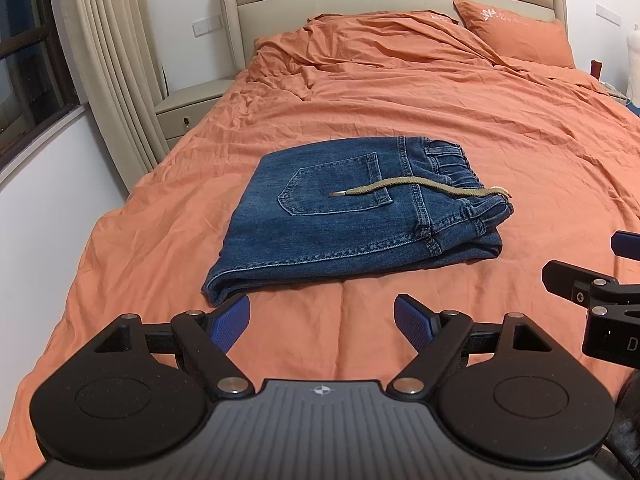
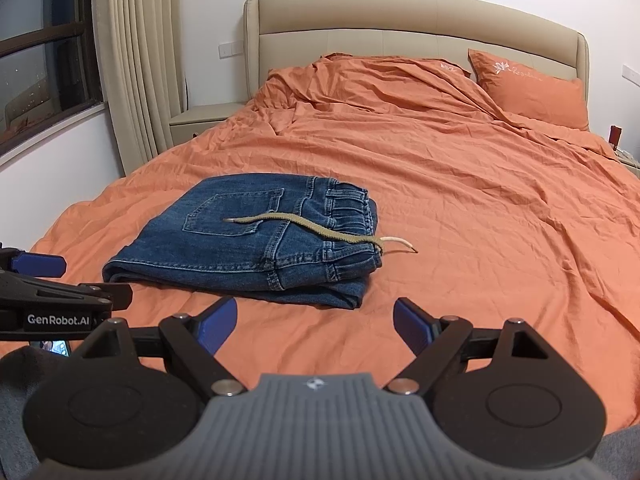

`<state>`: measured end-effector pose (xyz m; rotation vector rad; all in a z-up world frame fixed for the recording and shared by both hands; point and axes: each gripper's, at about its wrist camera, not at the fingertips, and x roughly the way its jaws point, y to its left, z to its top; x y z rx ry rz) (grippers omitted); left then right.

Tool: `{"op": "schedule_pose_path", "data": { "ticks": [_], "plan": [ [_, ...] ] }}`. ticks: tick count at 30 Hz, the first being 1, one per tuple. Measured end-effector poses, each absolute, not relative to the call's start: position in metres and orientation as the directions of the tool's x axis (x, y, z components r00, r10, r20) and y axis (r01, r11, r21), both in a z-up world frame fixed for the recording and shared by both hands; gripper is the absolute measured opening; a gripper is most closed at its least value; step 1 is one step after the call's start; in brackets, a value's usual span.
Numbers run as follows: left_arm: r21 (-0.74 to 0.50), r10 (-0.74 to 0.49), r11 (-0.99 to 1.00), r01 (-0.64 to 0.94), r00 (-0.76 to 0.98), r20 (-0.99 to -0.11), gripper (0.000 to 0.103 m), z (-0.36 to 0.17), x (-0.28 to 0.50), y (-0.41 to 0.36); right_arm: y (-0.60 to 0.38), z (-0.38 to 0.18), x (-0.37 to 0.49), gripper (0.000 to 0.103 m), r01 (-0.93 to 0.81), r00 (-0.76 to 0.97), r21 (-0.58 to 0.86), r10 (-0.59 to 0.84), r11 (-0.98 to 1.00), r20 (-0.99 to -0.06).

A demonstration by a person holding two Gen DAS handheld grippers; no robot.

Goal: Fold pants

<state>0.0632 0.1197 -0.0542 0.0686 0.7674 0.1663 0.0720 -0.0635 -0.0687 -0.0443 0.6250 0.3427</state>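
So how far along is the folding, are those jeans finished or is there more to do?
It looks essentially finished. The jeans lie on the orange bed cover as a compact, layered rectangle. Nothing is in hand: the left tool and right tool are both open and empty, short of the pile. Perhaps one thing remains: the tan drawstring trails loose across the pocket and could be tucked in.

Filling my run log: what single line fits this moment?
jeans: folded on bed | drawstring: across top | left claw: open | right claw: open
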Motion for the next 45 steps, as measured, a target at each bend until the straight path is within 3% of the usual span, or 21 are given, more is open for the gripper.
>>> {"op": "schedule_pose_path", "data": {
  "ticks": [45],
  "plan": [
    [0.139,0.172,0.985,-0.105,0.71,-0.683,0.095,-0.0546,0.0623,0.1236,-0.0621,-0.0676,0.068,0.082,-0.349,0.752,0.058,0.317,0.935,-0.577]
  ]
}}
